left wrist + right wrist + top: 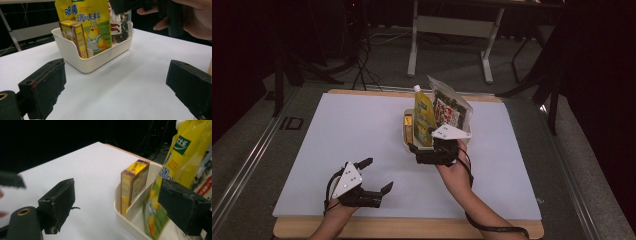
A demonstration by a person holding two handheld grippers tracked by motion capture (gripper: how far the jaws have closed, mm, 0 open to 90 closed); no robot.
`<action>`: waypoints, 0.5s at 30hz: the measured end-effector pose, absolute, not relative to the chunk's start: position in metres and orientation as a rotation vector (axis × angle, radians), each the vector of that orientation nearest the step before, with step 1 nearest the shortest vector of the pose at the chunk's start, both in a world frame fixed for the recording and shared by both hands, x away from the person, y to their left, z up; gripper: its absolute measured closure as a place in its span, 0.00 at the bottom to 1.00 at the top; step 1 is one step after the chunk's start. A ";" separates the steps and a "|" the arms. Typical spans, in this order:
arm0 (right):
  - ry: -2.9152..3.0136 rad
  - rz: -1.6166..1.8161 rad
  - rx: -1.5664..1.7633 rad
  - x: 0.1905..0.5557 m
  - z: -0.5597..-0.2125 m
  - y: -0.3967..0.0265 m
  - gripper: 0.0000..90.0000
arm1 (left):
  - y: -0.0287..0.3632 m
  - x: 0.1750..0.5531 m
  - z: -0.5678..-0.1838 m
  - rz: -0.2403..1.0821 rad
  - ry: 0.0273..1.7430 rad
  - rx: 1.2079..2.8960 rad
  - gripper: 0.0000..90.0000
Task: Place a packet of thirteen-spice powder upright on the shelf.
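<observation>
The yellow seasoning pouch (424, 116) stands upright in the cream basket (405, 140), long axis vertical, white cap at the top, printed chick side turned toward the person's side of the tabletop (352, 150). Just left of it in the high view, a small yellow box (409, 128) stands on end in the same basket, behind a low divider. To the pouch's right a clear bag of dark dried food (452, 107) leans back.

The right claw (432, 152) hovers at the basket's near edge, jaws spread wide and pinching nothing. The left claw (377, 175) sits well apart, near the tabletop's front edge, jaws also spread and empty.
</observation>
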State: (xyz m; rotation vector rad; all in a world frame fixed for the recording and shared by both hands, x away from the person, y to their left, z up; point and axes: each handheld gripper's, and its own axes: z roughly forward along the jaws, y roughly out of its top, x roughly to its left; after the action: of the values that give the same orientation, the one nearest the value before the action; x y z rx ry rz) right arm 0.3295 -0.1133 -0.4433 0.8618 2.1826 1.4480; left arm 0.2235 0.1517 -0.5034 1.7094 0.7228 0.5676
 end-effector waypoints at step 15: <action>2.224 1.444 0.844 0.298 -0.453 -0.165 0.16 | 0.152 0.224 -0.504 0.557 0.721 1.725 0.03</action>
State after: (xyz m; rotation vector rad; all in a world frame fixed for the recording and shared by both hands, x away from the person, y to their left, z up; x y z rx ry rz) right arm 0.2984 -0.1653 -0.4532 0.8438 2.2235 1.4440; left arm 0.2238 0.1516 -0.5037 1.7248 0.7211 0.5569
